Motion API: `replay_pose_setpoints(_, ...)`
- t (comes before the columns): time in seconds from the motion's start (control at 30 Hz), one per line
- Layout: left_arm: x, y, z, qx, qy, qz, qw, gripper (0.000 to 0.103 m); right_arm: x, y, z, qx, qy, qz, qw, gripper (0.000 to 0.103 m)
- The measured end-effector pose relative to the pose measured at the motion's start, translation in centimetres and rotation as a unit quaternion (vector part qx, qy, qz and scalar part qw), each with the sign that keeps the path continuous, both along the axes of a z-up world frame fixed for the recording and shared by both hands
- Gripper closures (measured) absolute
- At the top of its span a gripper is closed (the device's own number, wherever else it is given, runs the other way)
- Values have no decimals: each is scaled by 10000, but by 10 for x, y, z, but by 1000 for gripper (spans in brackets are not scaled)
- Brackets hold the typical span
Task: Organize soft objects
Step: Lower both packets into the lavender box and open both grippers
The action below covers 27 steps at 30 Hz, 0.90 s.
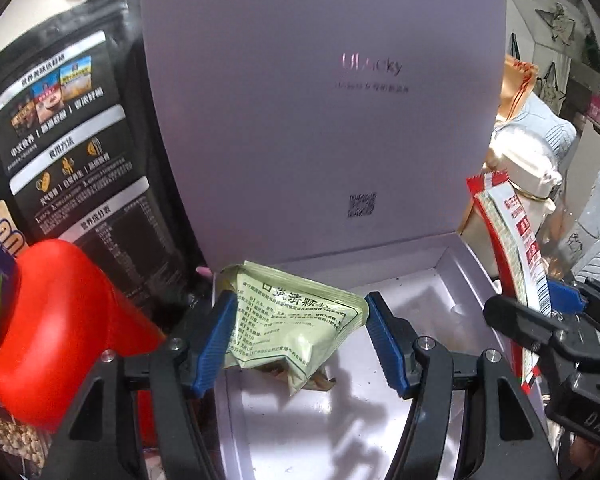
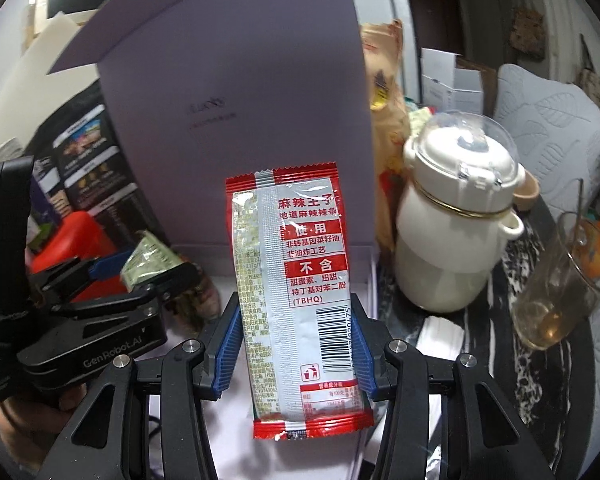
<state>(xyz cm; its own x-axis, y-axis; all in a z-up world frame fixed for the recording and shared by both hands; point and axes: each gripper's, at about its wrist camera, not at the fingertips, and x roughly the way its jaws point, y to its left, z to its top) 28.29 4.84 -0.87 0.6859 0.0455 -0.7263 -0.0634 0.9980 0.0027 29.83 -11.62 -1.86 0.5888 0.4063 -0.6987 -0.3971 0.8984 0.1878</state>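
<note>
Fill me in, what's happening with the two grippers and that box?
A person is working two handheld grippers over an open lilac box with its lid up. The left gripper is shut on a crumpled pale green sachet, held over the box's tray. The right gripper is shut on a red snack packet, upright in front of the lid. Neither is released yet.

Pale-green packet [image 1: 296, 328], red-and-silver packet [image 2: 296, 300] — lilac box [image 1: 320, 100], blue-padded tools.

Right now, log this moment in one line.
left gripper: shut on green packet | right gripper: shut on red packet | both over open box
</note>
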Motion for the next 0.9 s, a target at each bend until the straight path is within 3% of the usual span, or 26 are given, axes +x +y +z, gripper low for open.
replay_pose_setpoints(0.53, 17, -20, -28, 708, 241, 202, 9970, 37, 10, 13, -24, -411, 189, -62, 9990, 54)
replay_pose_setpoints(0.8, 31, -20, -40, 422, 547, 291, 9972, 37, 16, 15, -22, -390, 278, -13, 9989, 53)
replay_pose_setpoints(0.9, 33, -16, -41, 304, 675, 287, 9968, 32, 15, 12, -21, -362, 296, -82, 9989, 41)
